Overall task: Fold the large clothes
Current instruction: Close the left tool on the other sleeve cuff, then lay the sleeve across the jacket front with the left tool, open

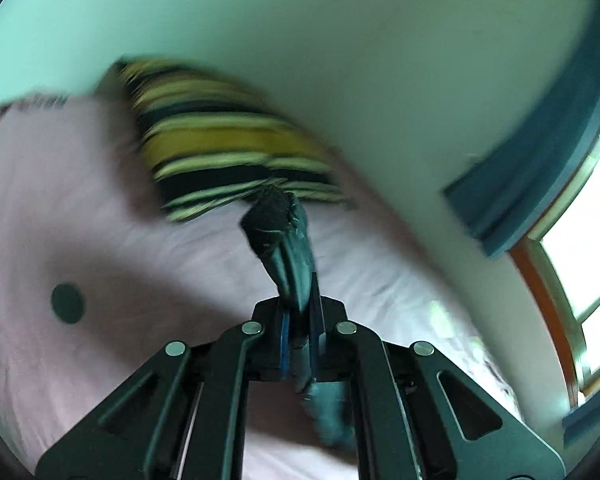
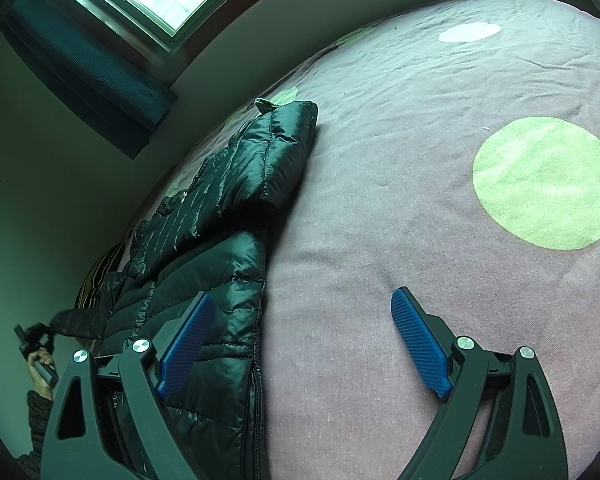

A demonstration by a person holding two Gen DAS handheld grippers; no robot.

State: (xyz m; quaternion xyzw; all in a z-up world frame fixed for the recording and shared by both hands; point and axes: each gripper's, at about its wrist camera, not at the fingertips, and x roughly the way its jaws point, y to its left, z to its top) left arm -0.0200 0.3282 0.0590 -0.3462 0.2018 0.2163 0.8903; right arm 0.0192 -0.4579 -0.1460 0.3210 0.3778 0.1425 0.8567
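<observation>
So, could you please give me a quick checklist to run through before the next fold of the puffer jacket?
1. Left gripper shut on a dark cuff of jacket fabric: ok.
2. Right gripper open and holding nothing: ok.
3. Puffer jacket lying flat on the bedspread: not ok, one quilted part lies folded over the body.
4. Jacket edge between the right gripper's fingers: not ok, only the left pad is over the fabric.
5. Striped cushion clear of the jacket: cannot tell.
6. Left view sharp enough to judge: not ok, blurred.
</observation>
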